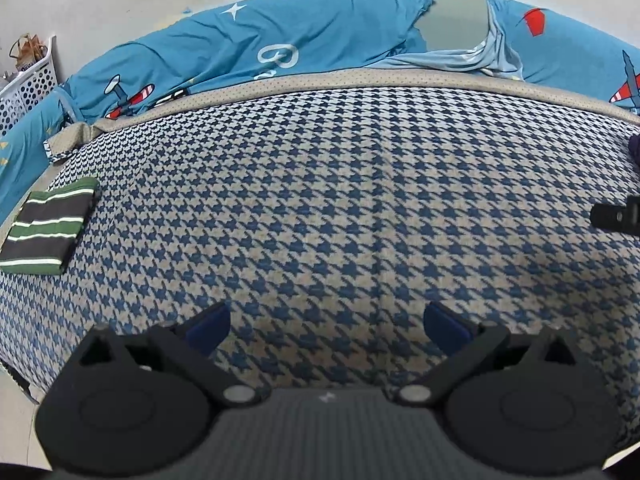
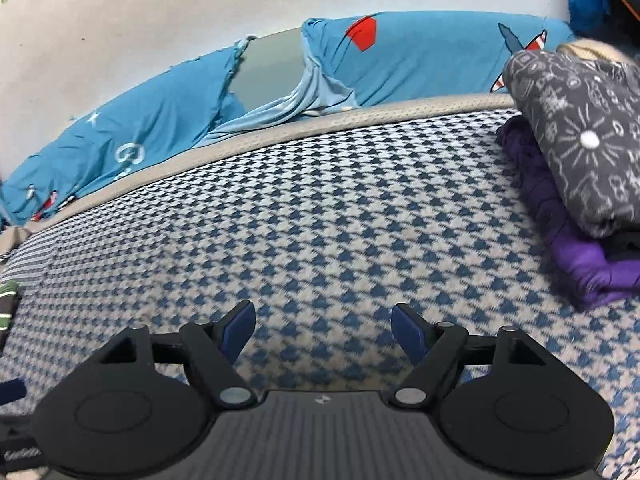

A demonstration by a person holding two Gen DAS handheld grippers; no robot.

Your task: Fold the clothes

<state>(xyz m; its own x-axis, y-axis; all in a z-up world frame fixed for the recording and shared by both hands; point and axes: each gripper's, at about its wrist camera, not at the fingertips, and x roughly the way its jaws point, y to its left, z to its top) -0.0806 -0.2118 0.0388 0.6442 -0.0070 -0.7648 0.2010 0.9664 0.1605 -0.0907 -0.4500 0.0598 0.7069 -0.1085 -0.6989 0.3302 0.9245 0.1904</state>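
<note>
A folded green, black and white striped garment (image 1: pixel 48 226) lies at the left edge of the houndstooth bed cover (image 1: pixel 340 200). My left gripper (image 1: pixel 326 326) is open and empty, low over the middle of the cover. My right gripper (image 2: pixel 323 330) is open and empty over the cover (image 2: pixel 300 220). To its right is a pile of clothes: a grey patterned garment (image 2: pixel 584 136) on top of a purple one (image 2: pixel 576 264). The striped garment's edge shows at the far left of the right wrist view (image 2: pixel 6 304).
A blue printed quilt (image 1: pixel 280 44) lies bunched along the far side of the bed against the white wall. A white perforated basket (image 1: pixel 28 84) stands at the far left. The right gripper's tip (image 1: pixel 616 216) shows at the right edge of the left wrist view.
</note>
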